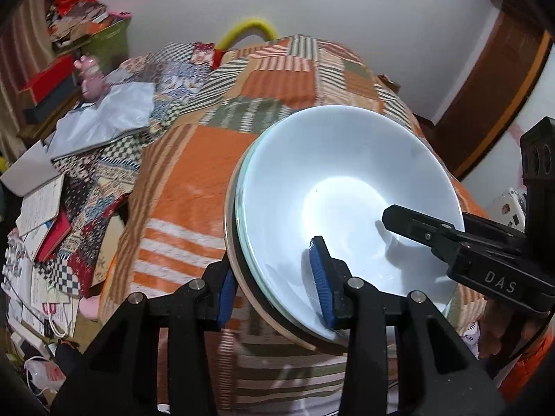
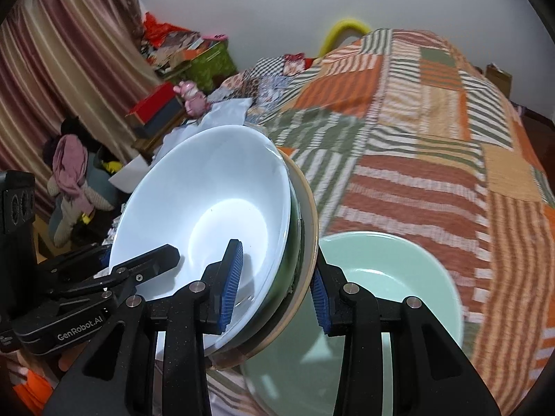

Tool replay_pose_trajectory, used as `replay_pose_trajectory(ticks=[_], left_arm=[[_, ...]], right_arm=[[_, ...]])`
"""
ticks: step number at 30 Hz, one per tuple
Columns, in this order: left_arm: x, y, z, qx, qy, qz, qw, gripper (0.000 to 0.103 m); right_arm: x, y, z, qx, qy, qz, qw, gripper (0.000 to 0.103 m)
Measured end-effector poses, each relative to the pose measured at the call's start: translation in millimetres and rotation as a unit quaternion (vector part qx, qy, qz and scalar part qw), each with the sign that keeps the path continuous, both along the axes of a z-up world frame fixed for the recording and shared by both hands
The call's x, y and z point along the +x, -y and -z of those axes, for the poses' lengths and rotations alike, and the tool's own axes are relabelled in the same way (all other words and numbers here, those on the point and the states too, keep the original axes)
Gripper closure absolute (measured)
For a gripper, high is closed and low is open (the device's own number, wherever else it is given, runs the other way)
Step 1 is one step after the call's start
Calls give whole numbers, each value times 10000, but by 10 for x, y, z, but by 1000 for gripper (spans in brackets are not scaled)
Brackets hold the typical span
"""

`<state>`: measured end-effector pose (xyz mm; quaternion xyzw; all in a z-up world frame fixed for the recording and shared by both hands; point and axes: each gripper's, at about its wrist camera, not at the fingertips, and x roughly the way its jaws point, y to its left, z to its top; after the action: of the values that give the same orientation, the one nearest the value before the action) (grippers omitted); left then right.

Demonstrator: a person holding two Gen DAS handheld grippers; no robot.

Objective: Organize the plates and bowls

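We see a bed under a patchwork quilt (image 1: 263,79) of orange, green and striped squares; behind it rises a plain white wall (image 1: 347,17). To one side hang striped curtains (image 2: 62,69); a brown wooden door frame (image 1: 485,97) stands opposite; books and papers (image 1: 38,215) litter the floor.

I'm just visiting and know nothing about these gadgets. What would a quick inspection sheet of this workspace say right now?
Surface: a bed under a striped patchwork quilt.
Job's things: a stack of dishes with a white bowl on top, held tilted above the quilt; a pale green bowl lies below it.
Clutter: books and papers beside the bed, a pink toy, red boxes.
Grippers: left gripper and right gripper each clamp the stack's rim from opposite sides.
Cables: a white cord on the floor.
Surroundings: striped curtain, white wall, wooden door frame.
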<state>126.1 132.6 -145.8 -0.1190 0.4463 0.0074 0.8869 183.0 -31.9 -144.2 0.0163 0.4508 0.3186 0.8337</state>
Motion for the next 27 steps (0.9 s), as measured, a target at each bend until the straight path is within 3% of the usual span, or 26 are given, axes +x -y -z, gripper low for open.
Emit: replay_pose_trajectory(ticks=[15, 27], left_arm=[[173, 767, 44, -54, -91, 715, 9974, 64], [278, 931, 268, -82, -409, 888, 9952, 64]], right_arm=[[-72, 698, 47, -80, -91, 617, 9980, 69], [-55, 848, 308, -132, -454, 745, 9961, 69]])
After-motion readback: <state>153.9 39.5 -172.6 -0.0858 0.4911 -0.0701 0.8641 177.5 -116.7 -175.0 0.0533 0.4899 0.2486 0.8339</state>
